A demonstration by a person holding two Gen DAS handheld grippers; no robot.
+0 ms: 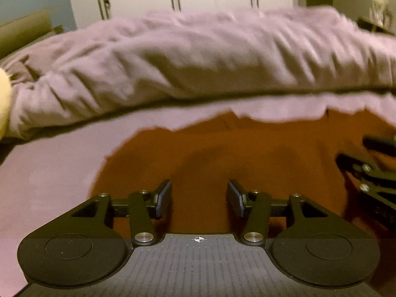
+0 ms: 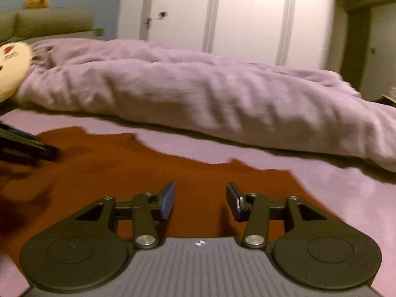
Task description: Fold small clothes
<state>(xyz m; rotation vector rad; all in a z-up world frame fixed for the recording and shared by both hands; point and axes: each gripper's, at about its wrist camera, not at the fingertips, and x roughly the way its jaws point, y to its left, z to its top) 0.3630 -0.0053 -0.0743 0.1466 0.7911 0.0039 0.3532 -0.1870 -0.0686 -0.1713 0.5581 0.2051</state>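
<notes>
A bed (image 1: 49, 185) covered by a lilac sheet fills both views, with a rumpled lilac duvet (image 1: 198, 57) heaped across the upper half of each frame and white wardrobe doors (image 2: 247, 17) behind it. A rust-brown garment (image 1: 222, 153) lies flat on the sheet in the lower centre. In the left wrist view, the left gripper (image 1: 199, 198) sits low over the garment, its fingers apart with brown cloth showing between them, holding nothing. The right gripper (image 2: 200, 199) in its own view likewise has its fingers spread and empty above the garment, near the cloth's right edge. A cream cushion (image 2: 11, 66) sits at upper left.
</notes>
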